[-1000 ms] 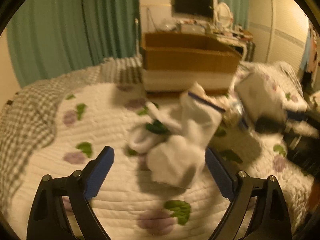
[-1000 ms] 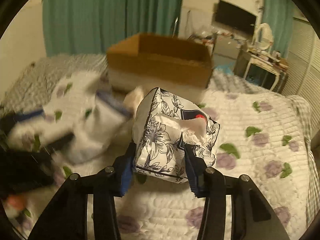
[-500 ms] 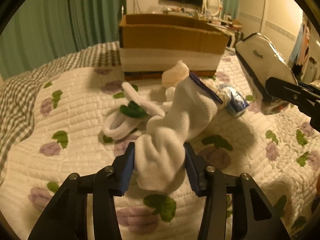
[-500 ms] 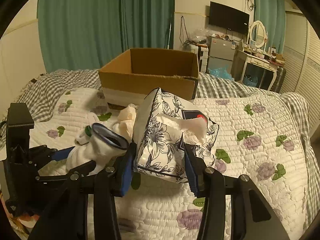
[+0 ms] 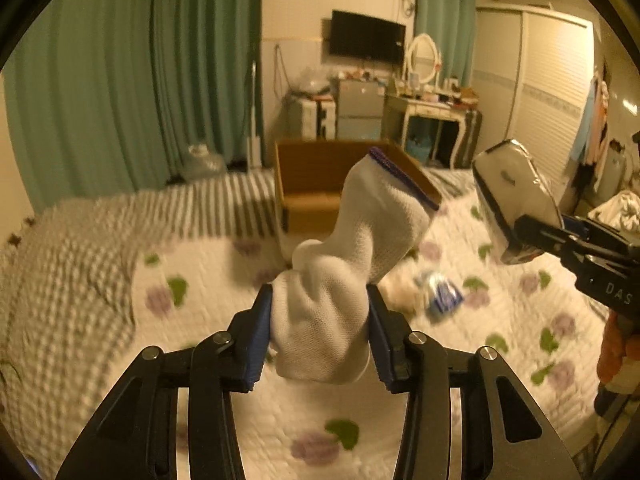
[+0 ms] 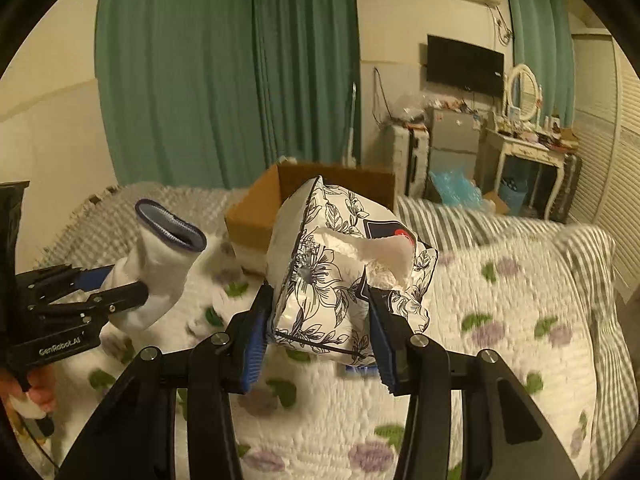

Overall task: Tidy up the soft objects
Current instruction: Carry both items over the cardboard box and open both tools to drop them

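Both loads are now lifting off the quilt: we are clamping the sock in the left gripper and the tissue pack in the right gripper, with the cardboard box lying straight ahead of both.

Both grippers' fingers clamped, raised.

box on bed, ahead | sock left of tissue pack | desk behind bed

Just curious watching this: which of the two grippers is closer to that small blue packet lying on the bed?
Probably the left. The left gripper, clamping the sock, hangs just left of the blue packet; the right gripper, holding the tissue pack, is higher and farther right.
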Available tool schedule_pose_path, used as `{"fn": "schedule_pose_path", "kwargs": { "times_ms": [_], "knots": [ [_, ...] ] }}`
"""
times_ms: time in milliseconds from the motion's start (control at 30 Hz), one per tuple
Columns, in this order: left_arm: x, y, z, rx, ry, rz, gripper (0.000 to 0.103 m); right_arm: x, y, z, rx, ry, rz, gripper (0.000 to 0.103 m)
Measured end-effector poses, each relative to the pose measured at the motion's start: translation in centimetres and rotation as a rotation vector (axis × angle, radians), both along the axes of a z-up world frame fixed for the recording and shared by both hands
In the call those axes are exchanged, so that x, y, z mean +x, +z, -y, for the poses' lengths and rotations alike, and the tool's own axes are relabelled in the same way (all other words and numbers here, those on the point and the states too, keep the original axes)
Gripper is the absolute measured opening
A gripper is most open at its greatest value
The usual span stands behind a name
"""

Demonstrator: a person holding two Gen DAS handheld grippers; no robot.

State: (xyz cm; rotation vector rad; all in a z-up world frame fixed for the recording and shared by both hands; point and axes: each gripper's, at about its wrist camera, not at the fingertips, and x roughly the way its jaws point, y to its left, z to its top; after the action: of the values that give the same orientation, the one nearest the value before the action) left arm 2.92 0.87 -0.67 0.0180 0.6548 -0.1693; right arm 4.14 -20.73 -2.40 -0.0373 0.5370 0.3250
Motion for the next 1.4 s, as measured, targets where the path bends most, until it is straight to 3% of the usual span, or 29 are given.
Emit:
{"fn": "schedule_pose_path", "kwargs": {
  "times_ms": [233,400,600,833,933,967,1000,1067,1233,1300,1400],
  "knots": [
    [5.4,4.6,2.0,-0.006,-0.034,0.061,0.043,5.3,5.2,-0.3,0.043,0.078,0.058,0.045],
    [11.5,4.1,3.4,0.023,-0.022,0.044,0.043,11.3,6.8,-1.6,0.037,0.111,0.07,0.045],
    [18.3,0.5,3.8,0.066,-0.014,-0.01,0.043,19.3,4.4,-2.9,0.075,0.131,-0.019,0.045],
    [20.9,-2.3,4.4,0.119,-0.07,-0.004,0.045,24.6,-0.2,-3.8,0.071,0.141,-0.1,0.046],
    [21.0,-2.5,4.6,0.101,-0.083,0.018,0.047,24.8,-1.2,-3.7,0.066,0.141,-0.1,0.054],
    [21.0,-2.4,4.6,0.096,-0.089,0.02,0.049,24.5,-1.3,-3.7,0.064,0.143,-0.1,0.062],
    [20.8,-2.2,4.5,0.094,-0.091,0.028,0.055,24.3,-1.2,-3.4,0.061,0.142,-0.095,0.068],
    [20.3,-1.6,4.7,0.103,-0.077,0.046,0.079,23.4,-0.4,-2.9,0.051,0.119,-0.063,0.075],
    [17.0,1.7,3.6,0.082,-0.026,0.115,0.08,20.1,3.4,-1.1,0.065,0.073,-0.004,0.084],
    [15.5,3.2,3.0,0.078,-0.018,0.131,0.081,17.8,5.2,-0.3,0.054,0.052,0.022,0.093],
    [12.3,5.8,2.0,0.091,-0.006,0.19,0.09,14.3,8.4,0.4,0.016,0.019,0.069,0.098]
  ]
}}
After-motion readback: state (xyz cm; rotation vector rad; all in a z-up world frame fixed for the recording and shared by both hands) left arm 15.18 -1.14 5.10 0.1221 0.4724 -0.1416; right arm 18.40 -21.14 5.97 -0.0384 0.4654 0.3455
